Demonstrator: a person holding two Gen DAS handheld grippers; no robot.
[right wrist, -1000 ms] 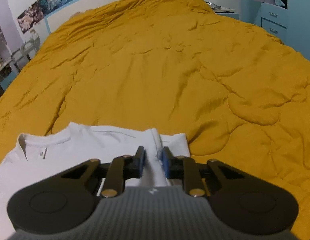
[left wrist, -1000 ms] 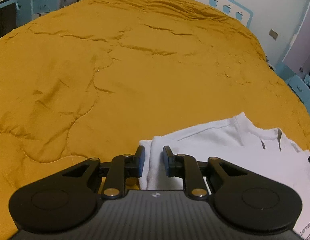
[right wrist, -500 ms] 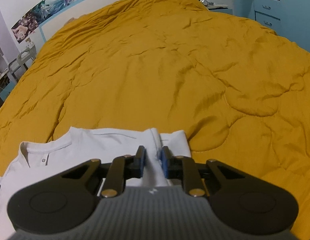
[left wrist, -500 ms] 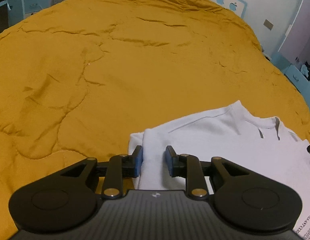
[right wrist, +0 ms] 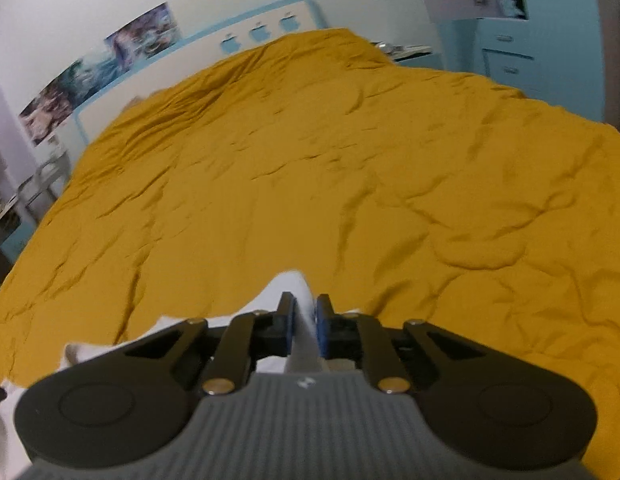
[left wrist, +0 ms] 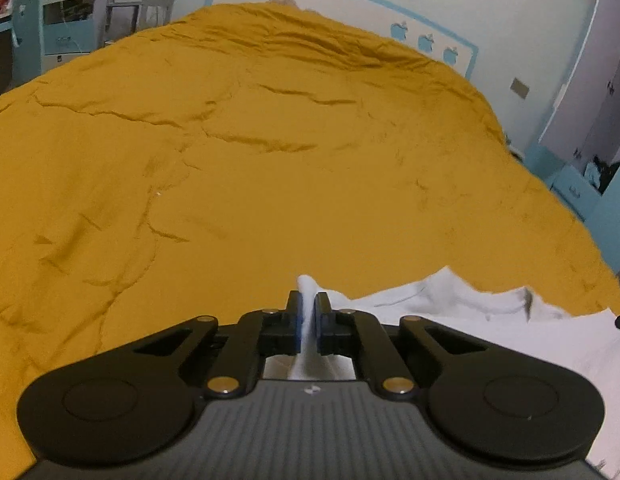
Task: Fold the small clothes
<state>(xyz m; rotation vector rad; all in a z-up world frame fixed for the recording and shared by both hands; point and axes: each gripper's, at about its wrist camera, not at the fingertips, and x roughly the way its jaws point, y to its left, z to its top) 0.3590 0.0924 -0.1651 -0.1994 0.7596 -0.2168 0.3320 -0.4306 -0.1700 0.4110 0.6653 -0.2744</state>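
A small white shirt (left wrist: 450, 304) lies at the near edge of a mustard-yellow quilt (left wrist: 250, 184). My left gripper (left wrist: 308, 312) is shut on a pinch of its white cloth, which sticks up between the blue pads and is raised off the quilt. The collar shows to the right in the left wrist view. My right gripper (right wrist: 306, 318) is shut on the shirt's (right wrist: 290, 292) other side, with cloth bunched between the pads and lifted. The rest of the shirt hangs below the grippers, mostly hidden.
The quilt (right wrist: 310, 160) covers a wide bed ahead of both grippers. A blue-and-white headboard (left wrist: 430, 36) and wall stand at the far end. Blue drawers (right wrist: 510, 60) stand at the right, shelves and chairs (left wrist: 70, 32) at the far left.
Both grippers have closed on the shirt's sleeve folds and lifted them off the quilt. Both views have tilted up, and the flat shirt now hangs bunched between the pads.
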